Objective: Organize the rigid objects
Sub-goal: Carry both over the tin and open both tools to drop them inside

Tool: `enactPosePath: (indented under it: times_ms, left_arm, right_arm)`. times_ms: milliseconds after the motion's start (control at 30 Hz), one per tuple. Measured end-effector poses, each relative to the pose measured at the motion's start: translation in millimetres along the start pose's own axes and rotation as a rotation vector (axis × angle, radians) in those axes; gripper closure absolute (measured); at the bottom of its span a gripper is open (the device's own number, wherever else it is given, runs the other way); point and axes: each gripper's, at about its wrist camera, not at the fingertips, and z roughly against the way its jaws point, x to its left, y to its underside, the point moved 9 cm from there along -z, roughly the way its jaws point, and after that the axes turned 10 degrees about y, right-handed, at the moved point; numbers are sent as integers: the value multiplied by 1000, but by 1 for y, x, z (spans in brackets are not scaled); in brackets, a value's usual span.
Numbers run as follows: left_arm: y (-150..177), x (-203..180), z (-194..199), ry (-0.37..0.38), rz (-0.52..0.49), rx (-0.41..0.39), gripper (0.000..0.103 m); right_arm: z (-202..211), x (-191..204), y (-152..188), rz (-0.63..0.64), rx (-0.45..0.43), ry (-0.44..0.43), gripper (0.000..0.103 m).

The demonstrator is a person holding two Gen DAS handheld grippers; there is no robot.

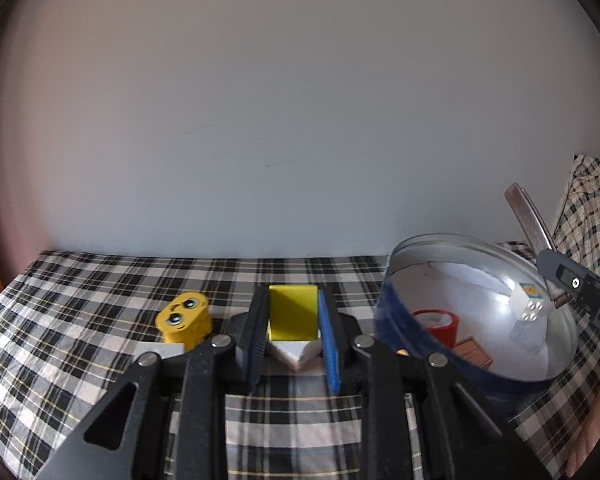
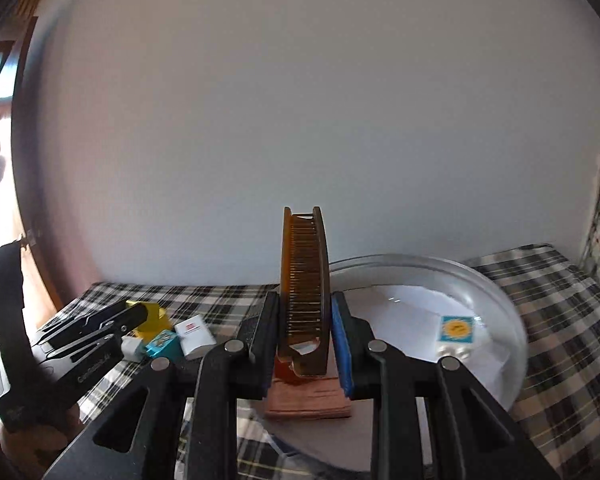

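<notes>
Both wrist views low, close over checked cloth (image 1: pixel 100 300), facing wall, sharing bowl (image 2: pixel 500 304)

The near half of the white block (image 1: pixel 296 354) is hidden behind the left gripper (image 1: pixel 293 344) linkage. The comb (image 2: pixel 304 280) base is masked by the right gripper (image 2: pixel 304 344) pads. The red container (image 1: pixel 440 326) is partly hidden by the basin (image 1: pixel 396 320) wall. Print on the white box (image 2: pixel 196 336) is too small to read. The basin's near rim is cut off by the right gripper frame.
</notes>
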Motion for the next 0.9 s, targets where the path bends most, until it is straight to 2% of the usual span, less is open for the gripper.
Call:
enactPosePath:
  times_ms: [600,767,900]
  left_arm:
    - [-13,-78,-29,126,-53,0,80]
    - [-9,-106,-41,159,-82,25,80]
    - [-5,-126,-49,172,-114,46,80]
  right_arm:
    - [-10,-111,-18,-81,-16,195,76]
    - [-22,-129,-16,-90,8,235,76]
    - [-33,-130,-9,-50,41,253,76]
